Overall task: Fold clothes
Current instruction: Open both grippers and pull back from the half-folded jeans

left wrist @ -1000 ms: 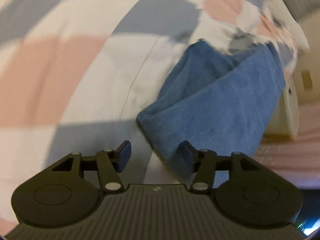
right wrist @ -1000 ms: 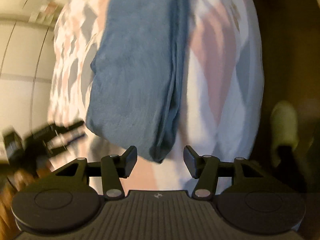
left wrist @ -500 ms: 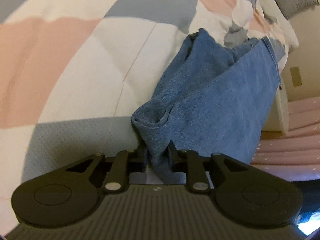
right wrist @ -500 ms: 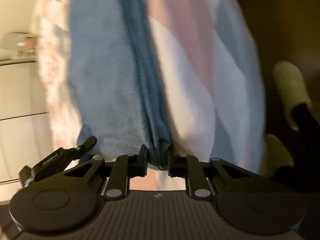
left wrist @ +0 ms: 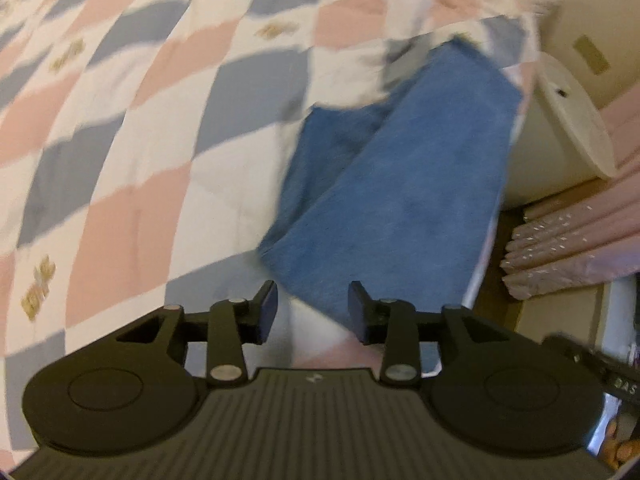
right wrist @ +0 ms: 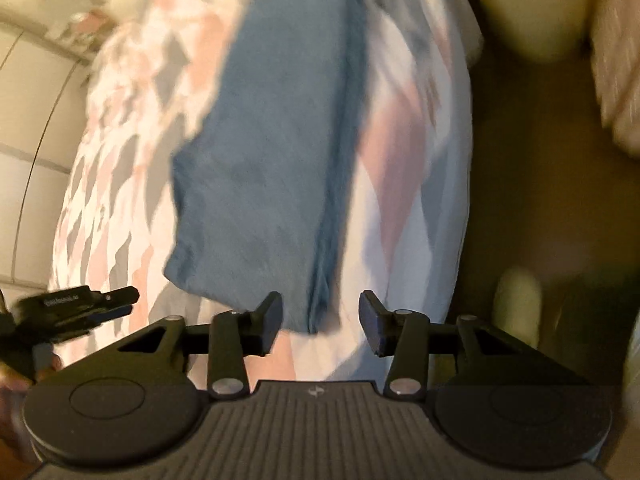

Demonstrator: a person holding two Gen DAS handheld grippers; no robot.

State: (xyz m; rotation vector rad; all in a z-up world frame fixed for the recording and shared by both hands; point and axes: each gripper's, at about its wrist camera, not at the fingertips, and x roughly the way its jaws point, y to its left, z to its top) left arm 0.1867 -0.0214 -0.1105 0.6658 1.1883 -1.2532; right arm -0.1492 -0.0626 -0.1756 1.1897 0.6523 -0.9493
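A blue folded garment (left wrist: 400,184) lies lengthwise on the checked pink, grey and white quilt (left wrist: 120,160), close to the bed's edge. My left gripper (left wrist: 312,304) hovers above its near corner. The jaws are opening, and the cloth lies below them, untouched by the pads. In the right wrist view the same garment (right wrist: 272,160) stretches away, its folded edge on the right. My right gripper (right wrist: 320,316) hangs over the near end of that fold with its jaws opening and nothing pinched. The left gripper (right wrist: 80,304) shows at the left edge of that view.
The bed edge runs just right of the garment, with a cream round bin (left wrist: 560,120) and pink curtain folds (left wrist: 568,248) beyond it. Brown floor (right wrist: 540,160) and a pale slipper-like object (right wrist: 516,304) lie on the right. White cupboard doors (right wrist: 32,120) stand on the left.
Half a second ago both grippers were shut on the garment's near corners. Both have let go, opened and risen, and the cloth now lies flat on the quilt.
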